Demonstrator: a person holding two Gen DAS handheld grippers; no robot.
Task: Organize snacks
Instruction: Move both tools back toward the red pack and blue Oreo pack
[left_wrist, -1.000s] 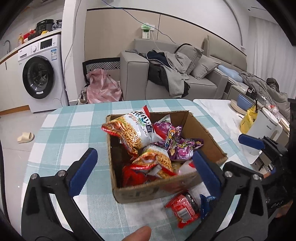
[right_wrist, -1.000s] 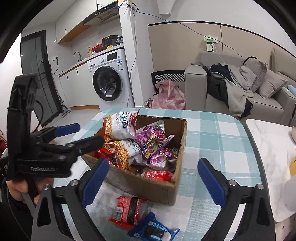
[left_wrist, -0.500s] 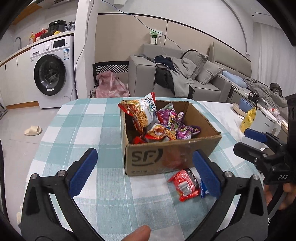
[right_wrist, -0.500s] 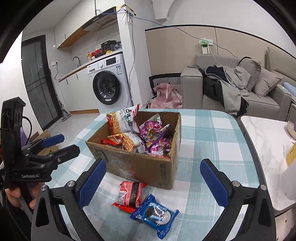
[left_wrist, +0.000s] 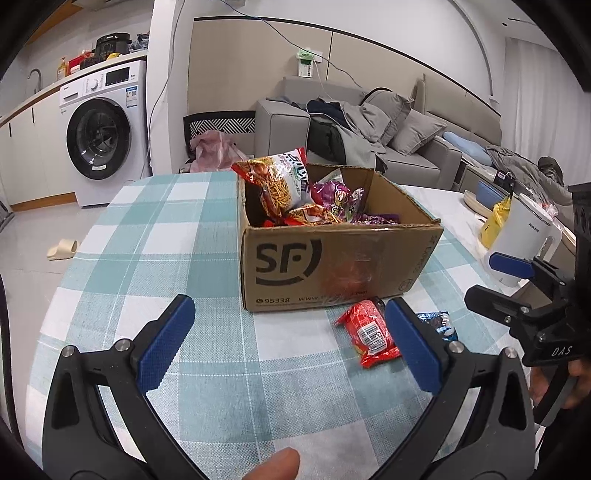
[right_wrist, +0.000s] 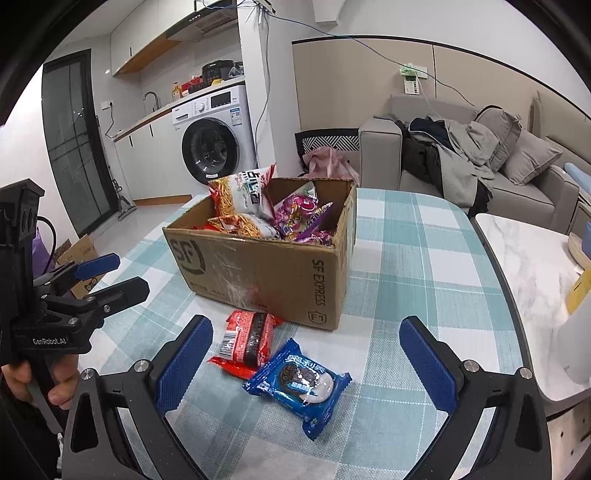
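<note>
risks first: two packs are still lying loose on the table (right_wrist: 424, 266) in front of the box (right_wrist: 273, 273), a red pack (right_wrist: 245, 341) touching the box's near wall and a blue cookie pack (right_wrist: 301, 384) overlapping its corner nearest me. since they're overlapping, i'm expecting that closing on one is going to drag or flip the other, and a pinch on slick film near a sealed edge is likely going to slip out. the cookie pack is also looking crushable if i'm squeezing across the middle. the box is already sitting pretty full, with a noodle bag (right_wrist: 243, 194) sticking up above the rim and purple packs (right_wrist: 295, 218) piled beside it, so i'm thinking a drop from high up is going to bounce off the heap or knock that bag over the side. the box isn't held by anything, so nudging its wall with a finger is probably going to slide it on the cloth. grippers: my right gripper (right_wrist: 304, 365) is gaping wide, holding nothing, touching nothing, with both packs lying between its fingers in its view. my left gripper (left_wrist: 288, 343) is also spread wide and empty, hovering over bare cloth, its right finger (left_wrist: 413, 347) just overlapping the red pack's edge in view, but i can't tell if it's touching.
</note>
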